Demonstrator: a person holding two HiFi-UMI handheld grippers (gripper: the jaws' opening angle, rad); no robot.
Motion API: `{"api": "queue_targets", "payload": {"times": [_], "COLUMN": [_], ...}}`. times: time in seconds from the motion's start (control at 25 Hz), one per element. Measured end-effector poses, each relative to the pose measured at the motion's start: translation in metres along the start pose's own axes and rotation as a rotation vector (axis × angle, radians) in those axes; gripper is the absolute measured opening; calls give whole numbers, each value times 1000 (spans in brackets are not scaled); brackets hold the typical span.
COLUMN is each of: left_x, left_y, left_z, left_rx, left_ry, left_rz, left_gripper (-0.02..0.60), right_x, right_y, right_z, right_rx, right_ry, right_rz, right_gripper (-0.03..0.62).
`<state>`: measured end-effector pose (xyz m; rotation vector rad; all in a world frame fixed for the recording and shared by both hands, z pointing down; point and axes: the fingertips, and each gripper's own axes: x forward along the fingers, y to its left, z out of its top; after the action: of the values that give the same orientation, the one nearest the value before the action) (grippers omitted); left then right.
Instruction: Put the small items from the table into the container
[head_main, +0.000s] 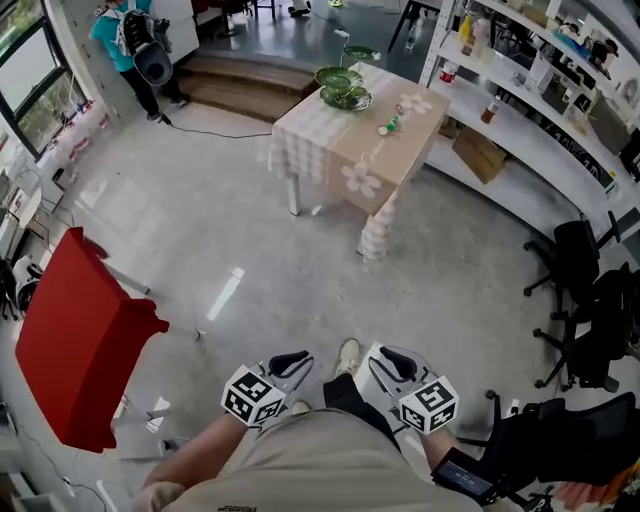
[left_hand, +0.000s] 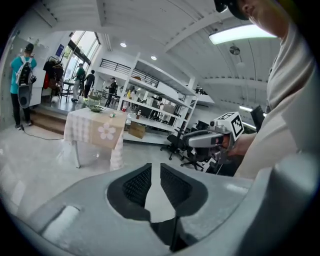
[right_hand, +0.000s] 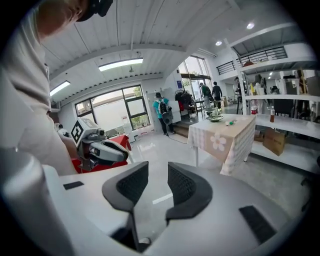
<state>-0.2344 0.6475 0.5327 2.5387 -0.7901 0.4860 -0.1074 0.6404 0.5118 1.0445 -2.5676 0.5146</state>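
Observation:
A table (head_main: 375, 150) under a beige flowered cloth stands far across the floor. On it are stacked green bowls (head_main: 343, 88) and a few small green and red items (head_main: 388, 126). The same table (right_hand: 225, 135) and bowls (right_hand: 216, 118) show in the right gripper view, and the table (left_hand: 95, 127) shows small in the left gripper view. Both grippers are held close to the person's body, well short of the table. My left gripper (head_main: 290, 362) (left_hand: 155, 167) is shut with nothing between the pads. My right gripper (head_main: 397, 360) (right_hand: 158, 170) is open and holds nothing.
A red folding table (head_main: 80, 340) stands tilted at the left. White shelving (head_main: 540, 110) with bottles runs along the right, with a cardboard box (head_main: 478, 152) below it. Black office chairs (head_main: 590, 300) stand at the right. A person with a backpack (head_main: 135, 45) stands near the steps (head_main: 240, 85).

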Motion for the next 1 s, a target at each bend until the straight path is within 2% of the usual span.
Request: {"api": "queue_targets", "payload": {"times": [0.12, 0.24, 0.48, 0.72, 0.88, 1.0], "left_x": [49, 96, 168, 215, 242, 269], "left_y": [12, 24, 59, 95, 135, 175], "left_z": [45, 93, 163, 195, 213, 232], "left_rx": [0, 43, 59, 39, 26, 6], "left_ry": [2, 15, 1, 11, 31, 31], "left_rz": [-32, -50, -22, -2, -7, -21], "left_gripper": [69, 87, 100, 100, 100, 103], "right_x": [11, 17, 24, 46, 71, 90], "right_y": [-60, -113, -202, -261, -292, -325], "right_z": [24, 54, 81, 91, 108, 121], "right_rx": [17, 21, 17, 67, 76, 86], "right_ry": [-16, -49, -58, -51, -47, -36], "right_rz": [-21, -24, -31, -32, -45, -87], "right_gripper": [133, 133, 132, 129, 126, 126]}}
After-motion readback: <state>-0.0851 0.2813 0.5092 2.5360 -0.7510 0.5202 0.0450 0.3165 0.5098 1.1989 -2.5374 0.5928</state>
